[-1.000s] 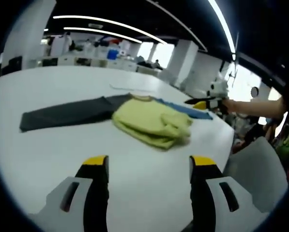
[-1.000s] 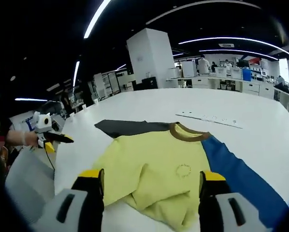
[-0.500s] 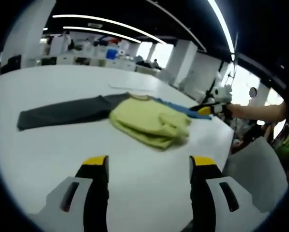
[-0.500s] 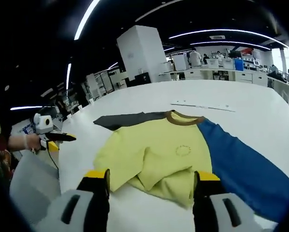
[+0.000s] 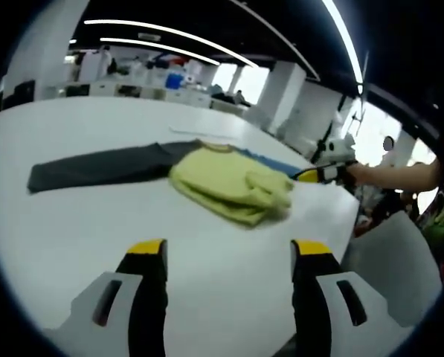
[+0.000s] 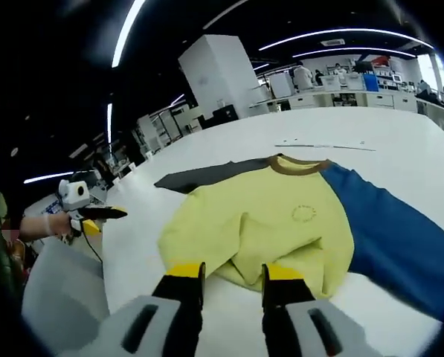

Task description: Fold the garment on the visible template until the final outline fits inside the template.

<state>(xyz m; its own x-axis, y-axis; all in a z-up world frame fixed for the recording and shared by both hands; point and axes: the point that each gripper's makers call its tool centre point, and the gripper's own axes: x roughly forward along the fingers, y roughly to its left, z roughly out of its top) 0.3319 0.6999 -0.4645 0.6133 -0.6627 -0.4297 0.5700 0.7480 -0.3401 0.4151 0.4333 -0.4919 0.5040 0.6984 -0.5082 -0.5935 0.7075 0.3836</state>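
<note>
L gripper (image 5: pixel 229 256) jaws wide, over bare table (image 5: pixel 73 223) | R gripper (image 6: pixel 233 274) jaws narrowed, at garment (image 6: pixel 266 223) hem

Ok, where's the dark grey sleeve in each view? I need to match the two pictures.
Left gripper view: the dark grey sleeve lies left of centre, running leftward across the white table from the yellow body.
Right gripper view: it lies above centre left, a short dark band behind the yellow body.
Shared landmark: the brown collar, where the sleeve meets the body.
</note>
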